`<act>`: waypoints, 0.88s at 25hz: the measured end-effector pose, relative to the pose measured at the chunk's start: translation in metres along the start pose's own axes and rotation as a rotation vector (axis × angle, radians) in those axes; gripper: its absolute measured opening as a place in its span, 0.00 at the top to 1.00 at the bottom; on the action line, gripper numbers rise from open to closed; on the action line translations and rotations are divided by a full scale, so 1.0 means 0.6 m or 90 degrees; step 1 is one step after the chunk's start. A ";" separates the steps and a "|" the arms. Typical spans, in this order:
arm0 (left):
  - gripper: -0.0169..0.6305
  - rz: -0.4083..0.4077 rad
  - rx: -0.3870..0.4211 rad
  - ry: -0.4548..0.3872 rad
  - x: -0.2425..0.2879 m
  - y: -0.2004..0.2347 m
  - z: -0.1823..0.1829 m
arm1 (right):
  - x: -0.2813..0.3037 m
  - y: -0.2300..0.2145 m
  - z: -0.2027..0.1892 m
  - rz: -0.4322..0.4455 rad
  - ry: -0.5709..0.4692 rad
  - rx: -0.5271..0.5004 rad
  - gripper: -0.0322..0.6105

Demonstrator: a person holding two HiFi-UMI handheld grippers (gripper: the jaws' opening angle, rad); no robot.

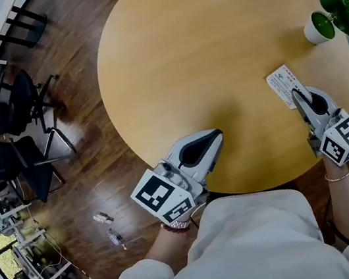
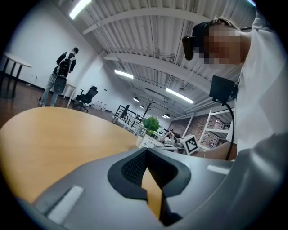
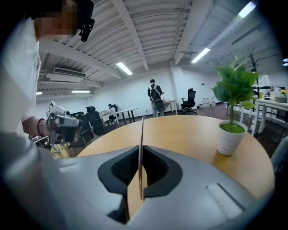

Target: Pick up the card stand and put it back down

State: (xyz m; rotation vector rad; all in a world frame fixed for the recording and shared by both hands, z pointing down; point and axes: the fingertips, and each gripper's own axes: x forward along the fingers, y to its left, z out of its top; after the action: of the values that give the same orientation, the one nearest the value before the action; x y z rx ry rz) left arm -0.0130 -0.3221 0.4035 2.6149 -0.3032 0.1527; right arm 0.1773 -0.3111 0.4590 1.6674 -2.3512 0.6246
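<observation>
At the near edge of the round light-wood table [image 1: 211, 42]: left gripper [image 1: 216, 136], grey plastic two-jaw tool, clenched on nothing.

At the right edge: right gripper [image 3: 140, 150], same grey build, clamped on the card stand [image 1: 281, 83], a thin white printed sheet. The pads pinch its near end and the rest pokes out past the tips. Can't tell if it's clear of the table top.

Handling, my read: very light and fairly stiff, but thin enough to bow or crease under a hard squeeze. Smooth faces could slip. Pinch the flat faces, modest force, set down gently.

Far right edge: green leafy plant in a white pot [image 1: 318, 26], near the card, so mind clearance.
</observation>
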 end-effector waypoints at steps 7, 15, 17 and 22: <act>0.98 0.027 0.016 -0.023 -0.004 -0.083 0.003 | -0.187 0.037 0.020 -0.018 -0.067 -0.018 0.92; 0.98 0.004 0.056 0.020 -0.040 -0.302 -0.107 | -0.398 0.130 -0.046 0.018 -0.139 -0.034 0.92; 0.98 0.013 0.081 0.052 -0.032 -0.375 -0.157 | -0.471 0.144 -0.087 0.026 -0.117 -0.092 0.92; 0.98 0.037 0.126 0.135 -0.033 -0.532 -0.258 | -0.627 0.159 -0.137 0.028 -0.119 -0.148 0.92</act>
State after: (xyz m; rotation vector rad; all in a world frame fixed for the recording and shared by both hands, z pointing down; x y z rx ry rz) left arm 0.0370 0.0293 0.3854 2.7548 -0.3031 0.4991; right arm 0.2122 0.0724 0.3639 1.6359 -2.4805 0.1978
